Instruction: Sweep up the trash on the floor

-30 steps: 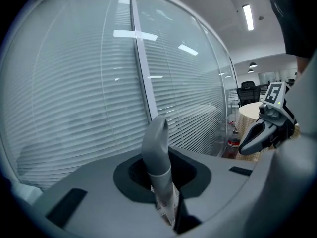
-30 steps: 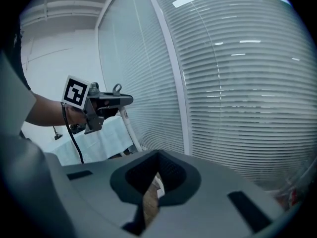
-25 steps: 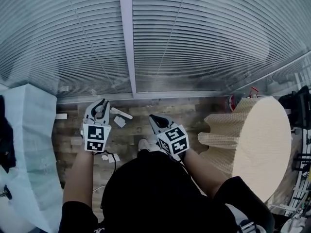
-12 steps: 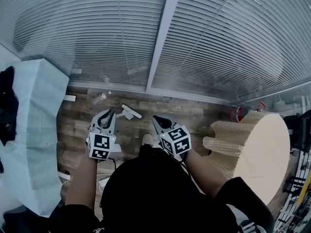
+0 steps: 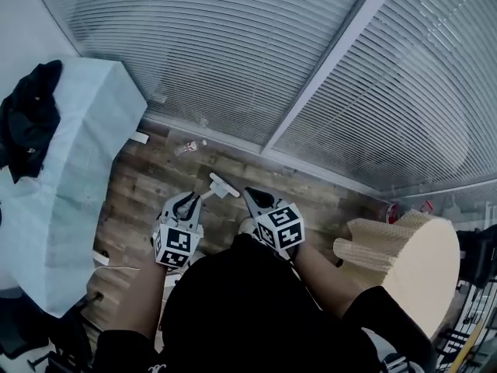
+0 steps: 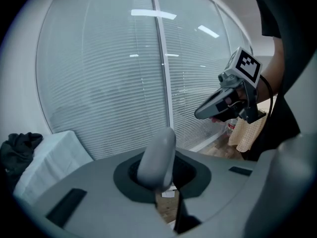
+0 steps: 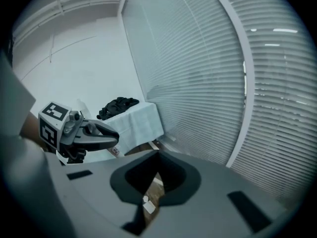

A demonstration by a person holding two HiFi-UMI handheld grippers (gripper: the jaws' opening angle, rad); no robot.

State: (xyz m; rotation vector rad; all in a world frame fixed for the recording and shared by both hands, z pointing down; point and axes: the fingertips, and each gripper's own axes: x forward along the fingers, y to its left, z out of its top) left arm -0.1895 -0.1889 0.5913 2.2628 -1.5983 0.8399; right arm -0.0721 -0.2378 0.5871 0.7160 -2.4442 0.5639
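Trash lies on the wooden floor [image 5: 147, 185] by the glass wall: a white stick-shaped piece [image 5: 221, 185], a crumpled wrapper [image 5: 186, 147] and a white scrap [image 5: 140, 137]. My left gripper [image 5: 185, 202] hangs above the floor just short of the white piece. In the left gripper view its jaws are shut round a rounded grey handle [image 6: 157, 157] that sticks up out of their hollow; the rest of the handle is hidden. My right gripper [image 5: 255, 198] is beside it, shut and empty, with paper scraps [image 7: 147, 202] showing through the slit between its jaws.
A table under a pale blue cloth [image 5: 70, 177] stands at the left with a black garment [image 5: 31, 115] on it. A beige wicker round stool [image 5: 404, 263] and a red can [image 5: 392, 208] are at the right. Blinds [image 5: 272, 68] close off the far side.
The head view has swung left: the blue-clothed table and wrapper have come further into view and the stool has slid right. Both grippers keep their spacing and their jaws as before.
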